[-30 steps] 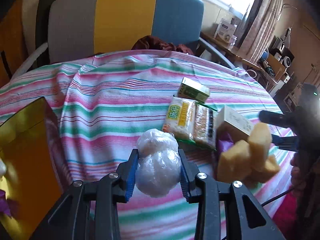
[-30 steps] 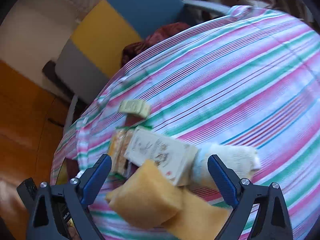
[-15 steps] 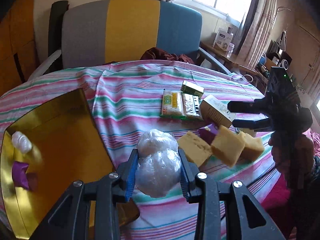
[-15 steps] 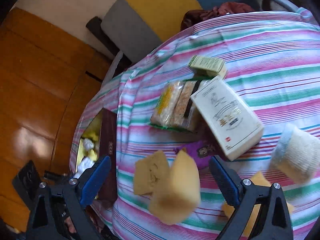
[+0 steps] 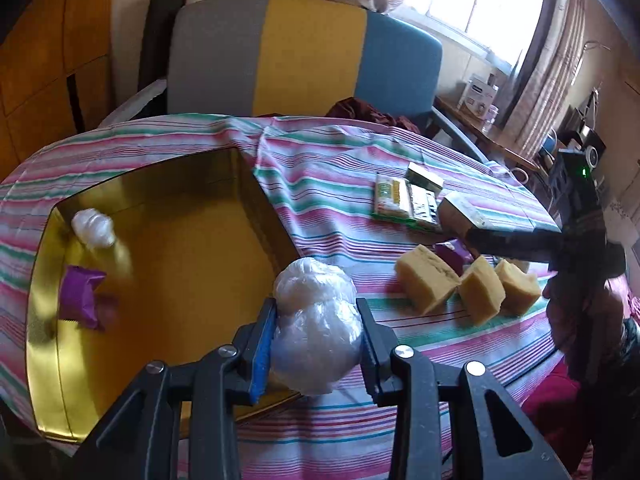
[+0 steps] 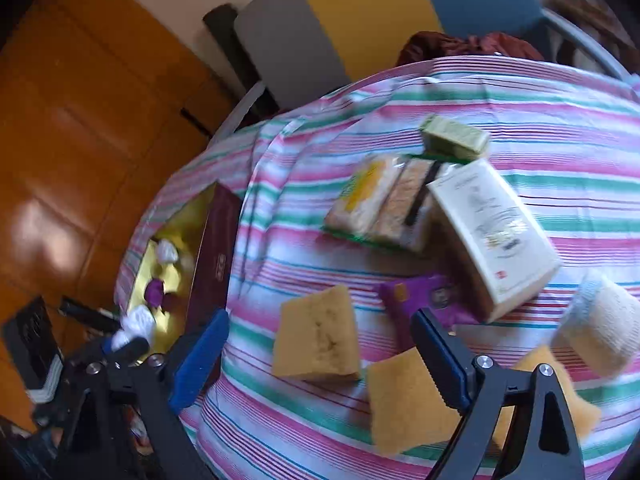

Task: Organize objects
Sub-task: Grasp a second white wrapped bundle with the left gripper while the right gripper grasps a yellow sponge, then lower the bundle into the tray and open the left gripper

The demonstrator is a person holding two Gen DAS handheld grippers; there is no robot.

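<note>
Sponges: I count three.
White bundles: I count two.
Purple packets: I count two.
Boxes: I count two.
Trays: I count one.
Snack packs: I count one.
</note>
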